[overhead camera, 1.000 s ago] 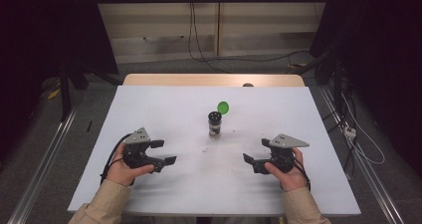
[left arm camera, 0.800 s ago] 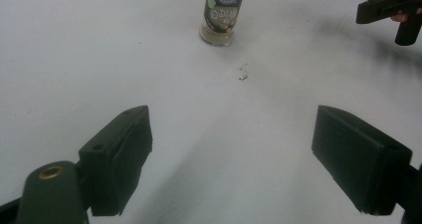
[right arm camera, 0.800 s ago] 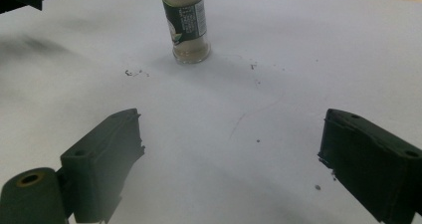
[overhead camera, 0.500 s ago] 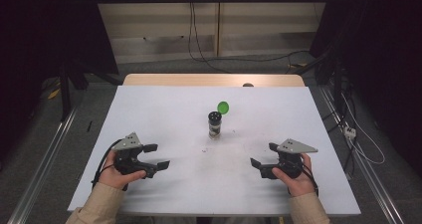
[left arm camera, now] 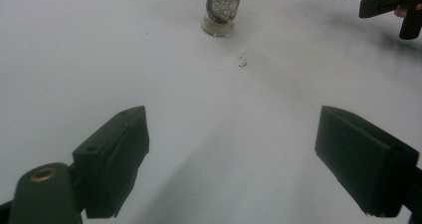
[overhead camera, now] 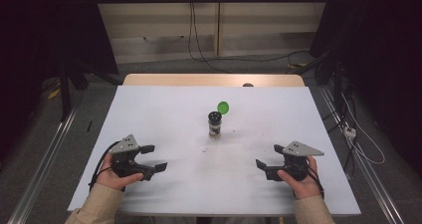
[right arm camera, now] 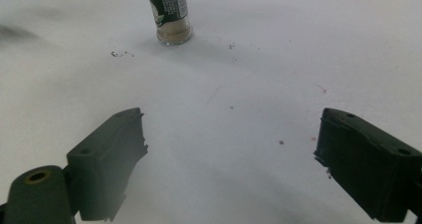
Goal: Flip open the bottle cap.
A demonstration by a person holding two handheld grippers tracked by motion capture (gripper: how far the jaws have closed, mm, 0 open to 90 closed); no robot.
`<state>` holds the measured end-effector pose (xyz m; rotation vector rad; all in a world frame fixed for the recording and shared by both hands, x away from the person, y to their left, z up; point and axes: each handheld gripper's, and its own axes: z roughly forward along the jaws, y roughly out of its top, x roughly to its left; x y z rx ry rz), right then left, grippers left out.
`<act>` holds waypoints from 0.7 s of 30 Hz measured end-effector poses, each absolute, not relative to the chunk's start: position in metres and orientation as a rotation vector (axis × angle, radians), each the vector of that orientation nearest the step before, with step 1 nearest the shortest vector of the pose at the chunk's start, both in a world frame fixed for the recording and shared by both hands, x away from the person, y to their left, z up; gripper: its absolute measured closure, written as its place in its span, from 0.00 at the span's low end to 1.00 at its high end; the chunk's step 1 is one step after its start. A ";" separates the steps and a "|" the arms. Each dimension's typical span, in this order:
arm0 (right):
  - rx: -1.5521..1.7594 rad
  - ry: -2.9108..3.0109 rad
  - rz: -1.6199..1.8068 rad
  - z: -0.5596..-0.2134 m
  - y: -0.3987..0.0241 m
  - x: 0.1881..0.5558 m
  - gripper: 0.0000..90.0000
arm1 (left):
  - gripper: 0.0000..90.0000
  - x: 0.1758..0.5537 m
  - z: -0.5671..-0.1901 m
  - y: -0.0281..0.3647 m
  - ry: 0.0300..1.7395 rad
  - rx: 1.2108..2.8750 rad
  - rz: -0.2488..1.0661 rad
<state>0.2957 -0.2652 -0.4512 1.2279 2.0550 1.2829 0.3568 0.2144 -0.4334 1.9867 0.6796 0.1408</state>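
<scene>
A small spice bottle [overhead camera: 215, 126] stands upright in the middle of the white table [overhead camera: 164, 109], its green flip lid [overhead camera: 223, 106] tipped open. My left gripper [overhead camera: 155, 157] rests low at the near left, open and empty, well short of the bottle. At the near right, my right gripper [overhead camera: 267, 157] is open too, with nothing in it. In the left gripper view the bottle [left arm camera: 222, 10] is far ahead of the wide jaws of my left gripper [left arm camera: 229, 159]. The right gripper view has the bottle [right arm camera: 169, 12] up and to the left of my right gripper [right arm camera: 229, 159].
A few dark specks [overhead camera: 205, 149] lie on the table just in front of the bottle. A wooden strip [overhead camera: 214, 79] borders the far edge of the table. Cables run over the floor [overhead camera: 239, 59] behind it, and metal rails flank both sides.
Both hands have drawn back toward the near edge of the table and slightly outward, away from the bottle. The bottle has not moved.
</scene>
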 end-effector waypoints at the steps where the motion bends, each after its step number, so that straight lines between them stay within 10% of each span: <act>1: 1.223 2.060 1.280 -0.451 -0.266 0.295 0.12 | 0.14 0.356 -0.434 0.215 0.682 1.987 0.145; 21: 1.239 2.049 1.254 -0.457 -0.275 0.294 0.11 | 0.12 0.355 -0.441 0.233 0.714 1.985 0.177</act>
